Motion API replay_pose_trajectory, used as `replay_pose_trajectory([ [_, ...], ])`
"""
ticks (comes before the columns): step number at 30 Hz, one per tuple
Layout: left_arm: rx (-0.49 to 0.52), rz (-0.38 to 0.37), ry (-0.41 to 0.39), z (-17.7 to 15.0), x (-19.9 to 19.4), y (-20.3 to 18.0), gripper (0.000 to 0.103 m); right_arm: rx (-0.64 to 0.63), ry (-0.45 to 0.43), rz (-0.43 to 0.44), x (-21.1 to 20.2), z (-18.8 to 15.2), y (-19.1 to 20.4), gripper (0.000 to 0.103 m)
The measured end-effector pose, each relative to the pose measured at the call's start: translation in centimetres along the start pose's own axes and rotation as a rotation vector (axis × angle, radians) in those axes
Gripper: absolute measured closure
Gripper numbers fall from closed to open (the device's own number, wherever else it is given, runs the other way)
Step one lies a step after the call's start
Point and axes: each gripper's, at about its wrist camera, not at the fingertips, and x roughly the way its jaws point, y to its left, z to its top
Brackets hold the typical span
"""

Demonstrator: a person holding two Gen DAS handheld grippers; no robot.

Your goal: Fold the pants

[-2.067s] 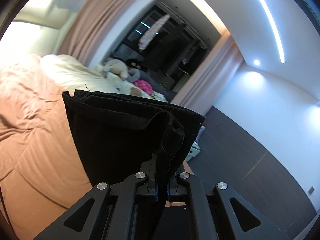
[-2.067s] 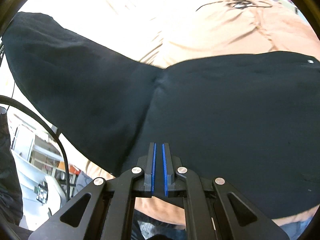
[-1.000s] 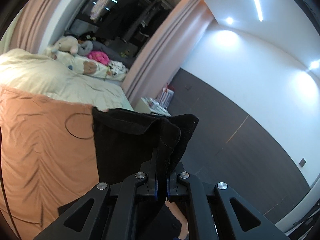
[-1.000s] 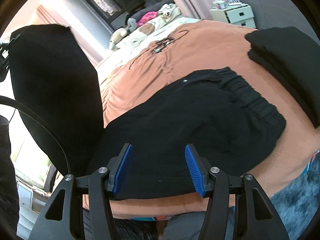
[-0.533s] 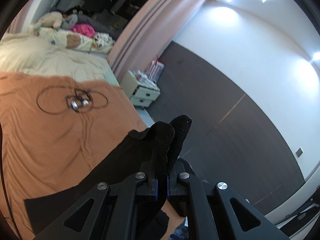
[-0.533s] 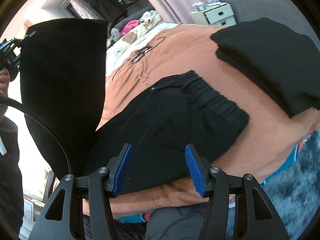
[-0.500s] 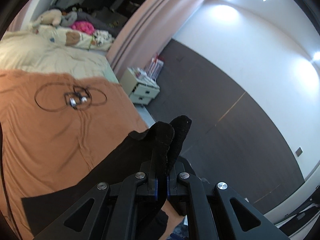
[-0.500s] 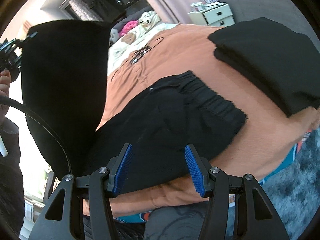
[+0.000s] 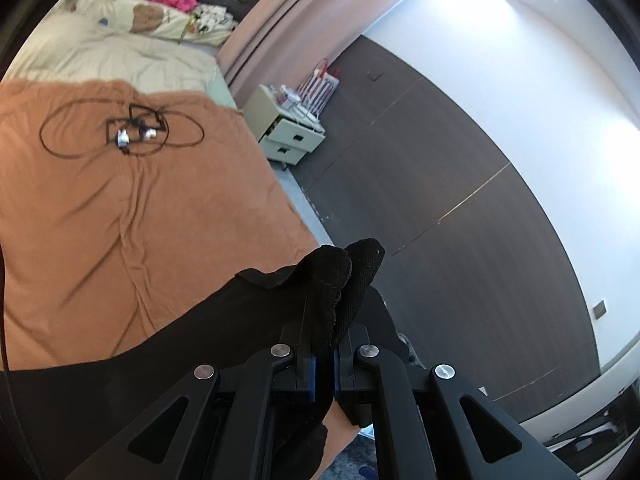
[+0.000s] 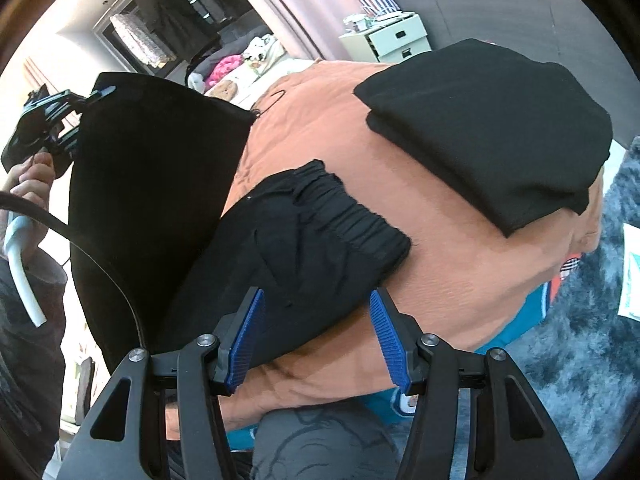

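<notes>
You're clamping the left gripper (image 9: 324,364) on a bunched hem of the black pants (image 10: 304,236), fabric wedged between the blue pads and poking up past them, so the leg end is hanging lifted off the bed while the rest is trailing down onto the orange bedspread (image 9: 120,208). In the right wrist view the raised leg section is hanging as a dark sheet at left, with the elastic waistband (image 10: 352,216) lying flat near the bed's edge, probably so the waist anchors the fold while you're carrying the legs over it. Your right gripper (image 10: 316,340) is hovering with jaws spread wide, gripping nothing, just above the pants' near edge; likely you're lining up to pin or catch the crease. A folded black garment (image 10: 492,128) is sitting apart from the waistband, further along the bedspread, looks like a finished stack. A coiled black cable (image 9: 124,132) is lying further up the bed, well apart from the pants. Fold looks roughly midway, legs not yet laid down.
</notes>
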Motion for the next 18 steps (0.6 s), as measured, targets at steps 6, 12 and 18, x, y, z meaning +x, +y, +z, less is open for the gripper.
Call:
replay_pose_trajectory([
  [6,-0.021,-0.029,0.077,-2.3,4.5,0.3,0.098,0.004,0.017,-0.027,-0.6,0.0,0.3,0.050],
  [12,-0.059,-0.082,0.152,-6.2,6.8,0.1,0.098,-0.003,0.030,-0.032,-0.9,0.5,0.2,0.050],
  [18,-0.055,-0.116,0.236,-10.4,8.2,-1.0,0.098,-0.015,0.033,-0.034,-0.8,1.2,-0.3,0.050],
])
